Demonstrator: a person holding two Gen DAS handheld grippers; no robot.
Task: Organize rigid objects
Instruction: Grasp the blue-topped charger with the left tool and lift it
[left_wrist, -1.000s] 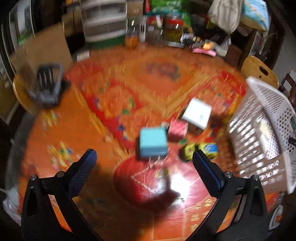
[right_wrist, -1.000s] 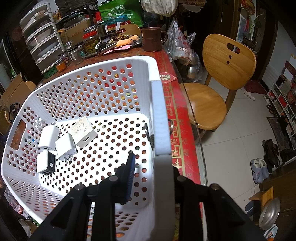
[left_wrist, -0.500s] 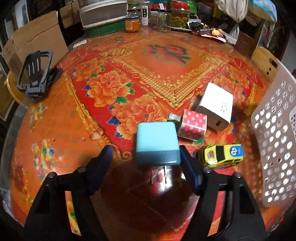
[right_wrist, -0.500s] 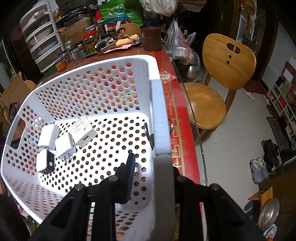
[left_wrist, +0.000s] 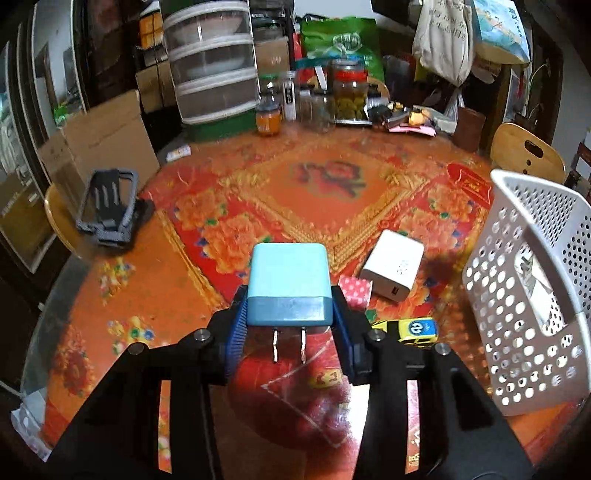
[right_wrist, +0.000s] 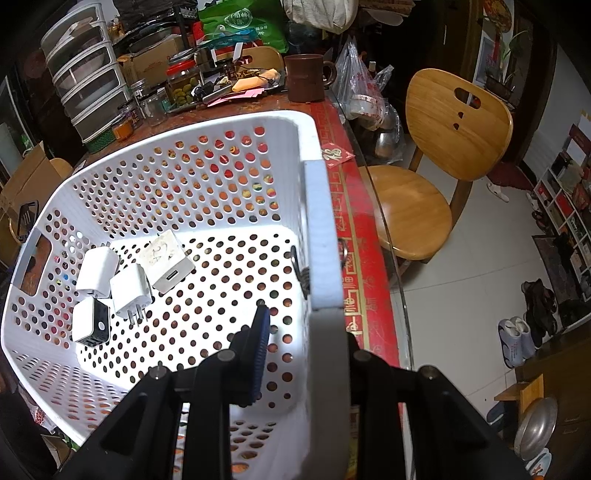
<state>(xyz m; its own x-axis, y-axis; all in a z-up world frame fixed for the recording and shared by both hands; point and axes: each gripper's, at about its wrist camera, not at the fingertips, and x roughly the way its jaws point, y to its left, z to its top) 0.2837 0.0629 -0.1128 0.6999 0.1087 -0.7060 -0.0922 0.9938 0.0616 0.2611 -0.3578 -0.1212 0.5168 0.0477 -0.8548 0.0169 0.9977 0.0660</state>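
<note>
My left gripper (left_wrist: 290, 314) is shut on a light blue wall charger (left_wrist: 287, 282), its two prongs pointing back at me, held above the red patterned table. On the table beyond lie a white charger block (left_wrist: 393, 264), a red dotted charger (left_wrist: 354, 291) and a yellow toy car (left_wrist: 410, 328). The white perforated basket (left_wrist: 524, 295) stands at the right. My right gripper (right_wrist: 299, 332) is shut on the basket's right rim (right_wrist: 323, 240). Inside the basket lie several white chargers (right_wrist: 129, 280).
A black phone stand (left_wrist: 109, 206) sits at the table's left. Jars, a drawer unit (left_wrist: 212, 70) and clutter line the far edge. A wooden chair (right_wrist: 436, 162) stands right of the table; a brown mug (right_wrist: 304, 77) is behind the basket.
My left gripper came down around the blue charger, closed on it and lifted it off the table. The right gripper stayed clamped on the basket rim.
</note>
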